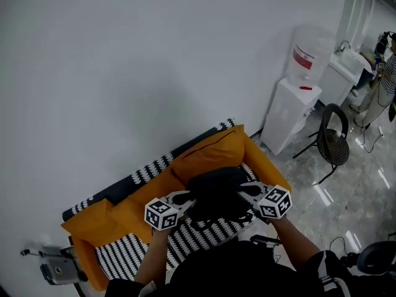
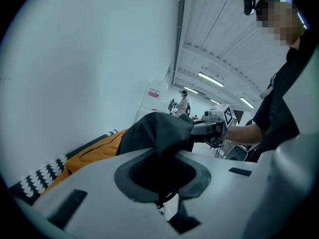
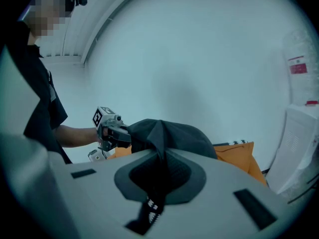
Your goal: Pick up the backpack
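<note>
We see the backpack (image 1: 218,193) as a soft black bundle of matte fabric, crumpled and bunched, with no clear shape. It hangs between our two grippers over the middle of the sofa (image 1: 124,252), in front of the orange back cushion (image 1: 213,150) and short of the seat's front edge. We cannot tell whether its underside touches the patterned seat.

The left gripper (image 1: 185,200) is closed to a narrow gap, with a fold of the backpack's left side pinched in it. The right gripper (image 1: 250,192) is closed tight on the right side.

Only the head view gives us the whole layout: the sofa against the white wall, the water dispenser (image 1: 297,104) past its right end, and a black chair (image 1: 334,142) on the glossy floor.

The left gripper view shows what the head view hides: black cloth pulled down into the slit between the jaws. Beyond the bundle it shows the other gripper gripping the far side, ceiling lights (image 2: 212,78) and a distant person in a striped top (image 2: 183,103).

The right gripper view alone shows a strap (image 3: 149,205) with white marks running down through its jaws. Across the backpack it shows the left gripper biting the opposite side.
</note>
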